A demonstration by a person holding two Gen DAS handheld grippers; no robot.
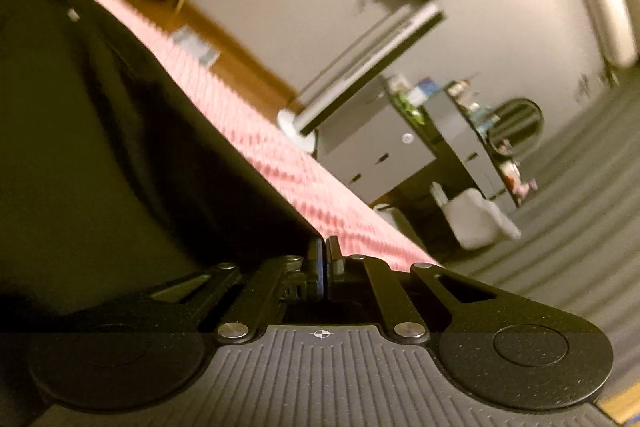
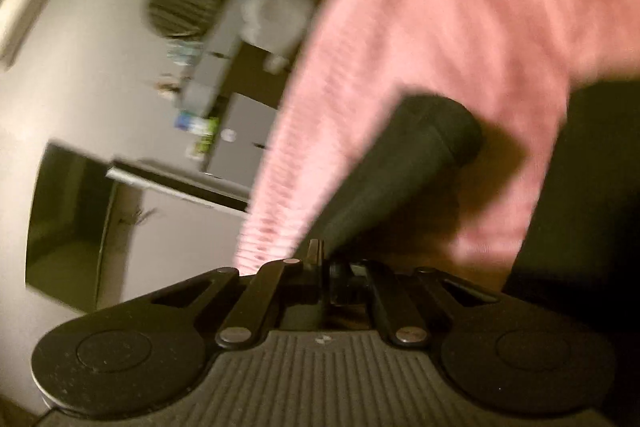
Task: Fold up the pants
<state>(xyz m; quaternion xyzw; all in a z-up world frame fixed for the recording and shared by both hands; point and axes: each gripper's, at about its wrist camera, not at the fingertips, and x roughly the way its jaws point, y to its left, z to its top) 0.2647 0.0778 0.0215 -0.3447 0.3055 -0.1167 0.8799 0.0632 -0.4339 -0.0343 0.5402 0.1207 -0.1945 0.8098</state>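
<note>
Black cloth pants lie on pink ribbed bedcover; left gripper clamped on their corner, prob. to lift for folding. Right view: right gripper pinches a leg, pulled taut.

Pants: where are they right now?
The black pants lie on the pink bedspread, filling the left of the left wrist view. A corner is pinched in the left gripper.

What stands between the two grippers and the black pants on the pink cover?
Nothing visible. The left gripper is shut on an edge of the black pants, and the right gripper is shut on another part that stretches over the pink cover.
</note>
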